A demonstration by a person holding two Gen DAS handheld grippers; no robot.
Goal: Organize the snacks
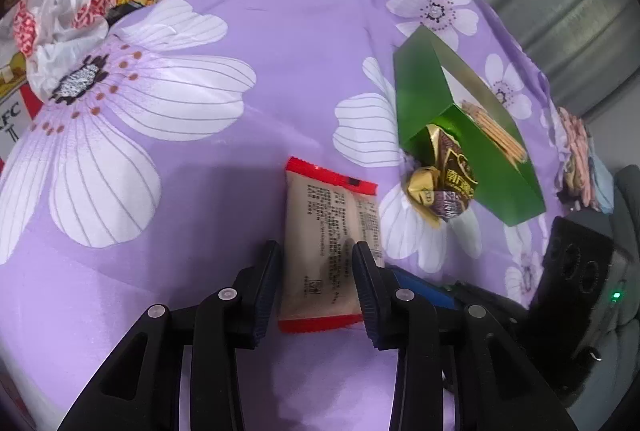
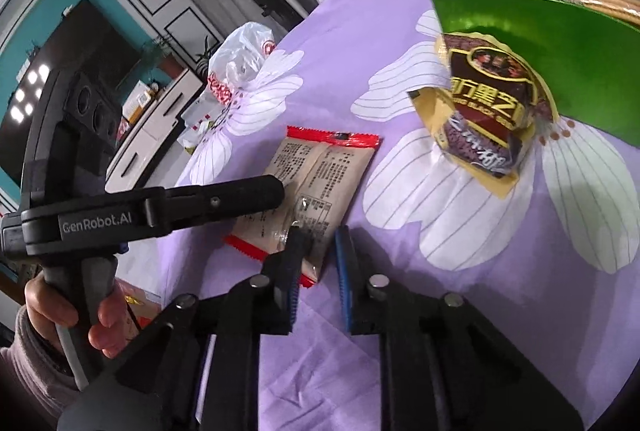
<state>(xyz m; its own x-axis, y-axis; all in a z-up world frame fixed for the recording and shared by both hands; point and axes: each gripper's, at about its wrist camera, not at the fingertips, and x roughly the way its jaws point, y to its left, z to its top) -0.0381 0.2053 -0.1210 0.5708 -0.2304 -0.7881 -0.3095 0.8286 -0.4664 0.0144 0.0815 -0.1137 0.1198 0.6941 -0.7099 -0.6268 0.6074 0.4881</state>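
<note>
Purple cloth (image 1: pixel 280 79) with big white flowers covers the bench under my left camera. A tan snack packet (image 1: pixel 332 243) with red ends lies flat on it, printed side up. My left hand-held gripper (image 1: pixel 316 263) has one black finger on each side of the packet's near half. I cannot tell if the fingers truly press on the packet. Off to the right stands a green box (image 1: pixel 432 103), open on top, with a pack of thin biscuits (image 1: pixel 496 131) inside. A crumpled brown and gold snack bag (image 1: pixel 444 183) leans against the box's near corner. A white plastic bag (image 1: pixel 68 19) with red print sits far away at the left edge of the cloth.

From my right camera I see the same tan packet (image 2: pixel 316 171) from its other side. My right hand-held gripper (image 2: pixel 318 251) has its fingers only a little apart. The left finger sits over the packet's near corner, and the right finger, with its blue pad, is just past the edge. I cannot tell if it pinches. The left hand-held gripper (image 2: pixel 256 191) reaches in from the left, its tip on the packet, and a hand (image 2: pixel 72 315) holds its grip. The brown snack bag (image 2: pixel 484 103) and green box (image 2: pixel 560 51) are up at the right.
</note>
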